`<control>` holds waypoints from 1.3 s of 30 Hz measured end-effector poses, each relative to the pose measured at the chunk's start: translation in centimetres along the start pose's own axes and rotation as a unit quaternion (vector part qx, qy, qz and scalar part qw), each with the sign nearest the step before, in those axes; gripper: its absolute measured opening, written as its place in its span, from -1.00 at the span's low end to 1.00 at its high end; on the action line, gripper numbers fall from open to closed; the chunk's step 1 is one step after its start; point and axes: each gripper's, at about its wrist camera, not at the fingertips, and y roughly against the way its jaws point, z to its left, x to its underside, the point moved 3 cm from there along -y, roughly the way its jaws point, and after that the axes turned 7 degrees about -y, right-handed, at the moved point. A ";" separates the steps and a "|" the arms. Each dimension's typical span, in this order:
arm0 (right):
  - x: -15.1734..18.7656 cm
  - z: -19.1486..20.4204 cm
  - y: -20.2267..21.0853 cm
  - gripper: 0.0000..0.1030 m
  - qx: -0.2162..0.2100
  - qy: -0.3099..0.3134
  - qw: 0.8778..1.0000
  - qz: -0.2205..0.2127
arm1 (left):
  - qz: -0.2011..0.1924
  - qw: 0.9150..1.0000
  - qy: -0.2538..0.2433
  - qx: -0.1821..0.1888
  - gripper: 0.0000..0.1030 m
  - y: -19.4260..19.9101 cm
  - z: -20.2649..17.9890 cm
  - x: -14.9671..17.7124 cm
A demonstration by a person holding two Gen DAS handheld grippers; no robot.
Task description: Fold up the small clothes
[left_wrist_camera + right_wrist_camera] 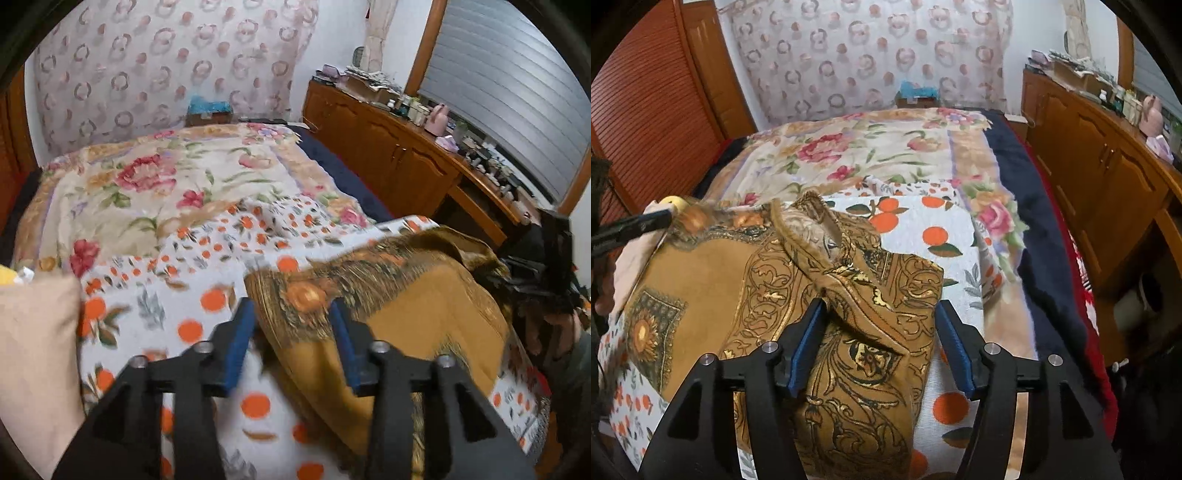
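A brown and gold patterned garment point(410, 314) lies on the orange-print blanket point(166, 295) on the bed. My left gripper point(291, 317) is open, its blue-padded jaws standing either side of the garment's near left corner. In the right wrist view the garment point(746, 280) spreads left, with a folded collar part in the middle. My right gripper point(879, 317) is open, jaws straddling the garment's ornate right end. The left gripper point(646, 221) shows there at the garment's far left edge. The right gripper point(543, 280) shows as a dark blur at the far right.
A floral quilt point(155, 177) covers the far bed. A pink cloth point(33, 350) lies at the left. A wooden sideboard point(399, 155) crowded with bottles runs along the right. A louvred wooden door point(646, 110) stands at the left.
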 end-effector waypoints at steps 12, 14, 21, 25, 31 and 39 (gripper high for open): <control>0.7 -0.9 -1.4 0.21 -0.026 -0.029 0.999 0.024 | 0.055 0.997 0.047 0.040 0.04 -1.7 -2.0 4.6; 0.7 -1.1 -1.5 0.22 -0.033 -0.031 0.999 0.025 | 0.054 0.997 0.048 0.038 0.04 -1.7 -2.2 4.6; 1.2 -0.6 -1.4 -0.57 -0.088 -0.034 0.995 0.038 | 0.045 0.993 0.072 0.083 -0.84 -1.9 -2.1 4.7; 1.3 0.1 -0.2 -0.78 -0.108 -0.023 0.994 0.014 | 0.016 0.992 0.073 0.105 -0.93 0.0 -2.5 4.1; 0.2 2.9 4.2 -0.82 -0.115 0.008 0.991 -0.061 | -0.051 0.993 0.051 0.094 -0.93 5.5 -3.8 2.5; -3.1 8.2 6.0 -0.83 -0.137 0.053 0.984 -0.096 | -0.103 0.994 0.026 0.024 -0.93 11.9 -2.3 1.9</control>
